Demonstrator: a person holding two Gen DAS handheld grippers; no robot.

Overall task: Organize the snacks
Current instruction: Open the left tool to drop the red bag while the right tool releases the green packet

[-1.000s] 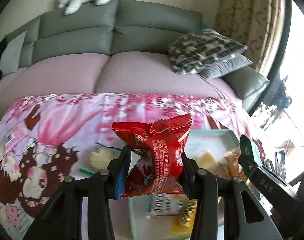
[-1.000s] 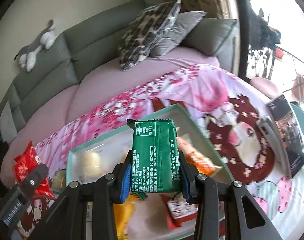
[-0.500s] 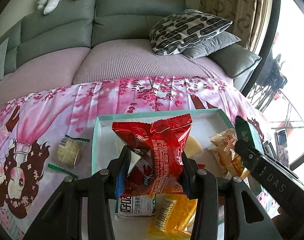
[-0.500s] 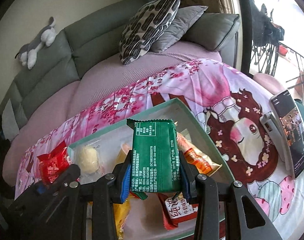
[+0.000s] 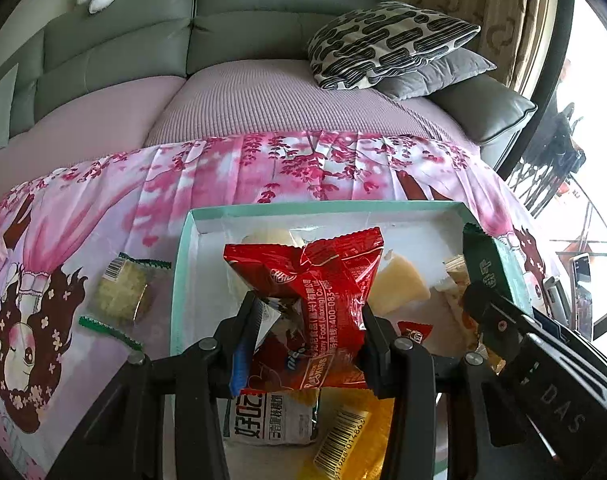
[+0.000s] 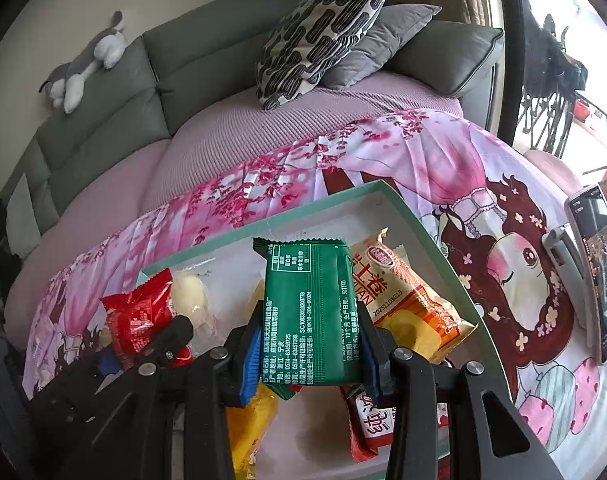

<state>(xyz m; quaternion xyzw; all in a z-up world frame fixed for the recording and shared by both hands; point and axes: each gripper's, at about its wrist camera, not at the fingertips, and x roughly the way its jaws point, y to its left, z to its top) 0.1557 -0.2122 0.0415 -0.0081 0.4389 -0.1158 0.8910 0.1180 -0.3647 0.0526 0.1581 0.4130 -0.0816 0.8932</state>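
In the left wrist view the left tongs (image 5: 307, 320) pinch a crumpled red snack packet (image 5: 315, 280) above the teal tray (image 5: 179, 280) and may drop it askew, while in the right wrist view the right tongs (image 6: 309, 344), clamped on a green packet (image 6: 309, 312), hang just beside and could collide.

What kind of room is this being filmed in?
Most likely a home living room: a grey sofa with a patterned cushion and a plush toy on its back, and a low surface under a pink cartoon-print cloth holding a snack tray.
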